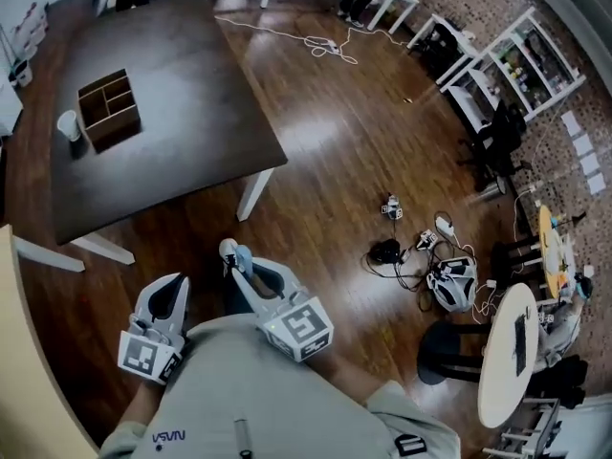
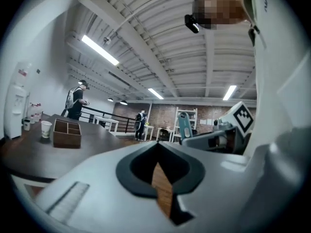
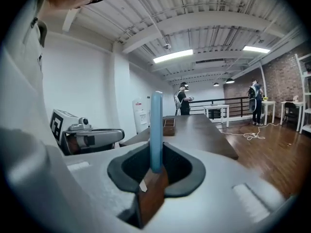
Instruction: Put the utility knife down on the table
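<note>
Glossy brown floorboards fill an open workshop, seen from above. A dark brown rectangular table (image 1: 191,113) stands ahead, carrying a brown wooden compartment box (image 1: 108,106) and a white paper cup (image 1: 69,124) near its left edge. The person stands well short of the table's near corner. The right gripper (image 1: 232,253) clamps a slim light-blue utility knife (image 3: 156,125), which stands upright between its pads, over the floor and off the table. The left gripper (image 2: 158,165) has its jaws drawn together on nothing. By the look of it, the carry toward the table is the step in hand. Next, the right gripper needs to reach over bare tabletop, lower the knife until it rests, then let go.
</note>
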`<action>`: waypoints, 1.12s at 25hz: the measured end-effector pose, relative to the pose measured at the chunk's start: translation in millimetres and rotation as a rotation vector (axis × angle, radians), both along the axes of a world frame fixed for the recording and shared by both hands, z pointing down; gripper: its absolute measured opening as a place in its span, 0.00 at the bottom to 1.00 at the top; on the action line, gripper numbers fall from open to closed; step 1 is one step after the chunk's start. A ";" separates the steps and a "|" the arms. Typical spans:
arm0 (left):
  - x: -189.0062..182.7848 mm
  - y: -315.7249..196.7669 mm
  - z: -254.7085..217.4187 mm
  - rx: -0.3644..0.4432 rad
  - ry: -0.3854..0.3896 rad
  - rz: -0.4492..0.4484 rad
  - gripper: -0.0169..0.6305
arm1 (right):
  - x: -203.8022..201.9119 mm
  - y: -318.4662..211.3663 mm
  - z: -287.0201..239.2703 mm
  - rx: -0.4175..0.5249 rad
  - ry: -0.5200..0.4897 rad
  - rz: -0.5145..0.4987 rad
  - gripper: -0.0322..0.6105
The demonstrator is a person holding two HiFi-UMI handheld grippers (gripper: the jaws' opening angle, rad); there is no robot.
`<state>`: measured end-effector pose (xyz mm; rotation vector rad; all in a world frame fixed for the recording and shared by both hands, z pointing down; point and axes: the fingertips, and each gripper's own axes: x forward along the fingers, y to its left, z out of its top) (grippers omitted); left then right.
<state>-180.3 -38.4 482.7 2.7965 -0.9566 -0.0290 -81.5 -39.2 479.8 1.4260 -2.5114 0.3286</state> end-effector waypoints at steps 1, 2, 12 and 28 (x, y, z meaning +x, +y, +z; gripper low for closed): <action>-4.1 -8.8 2.7 -0.009 -0.008 -0.026 0.03 | -1.9 -12.0 3.4 -0.008 -0.007 -0.018 0.15; -8.0 -17.2 5.4 -0.019 -0.015 -0.054 0.03 | -3.4 -23.7 6.9 -0.017 -0.014 -0.036 0.15; -6.3 -115.2 2.8 -0.079 -0.105 -0.232 0.03 | 2.1 -142.7 33.3 -0.103 -0.062 -0.184 0.15; 33.6 -292.9 76.5 -0.292 -0.159 -0.299 0.03 | 30.6 -334.0 152.1 -0.274 0.255 -0.285 0.15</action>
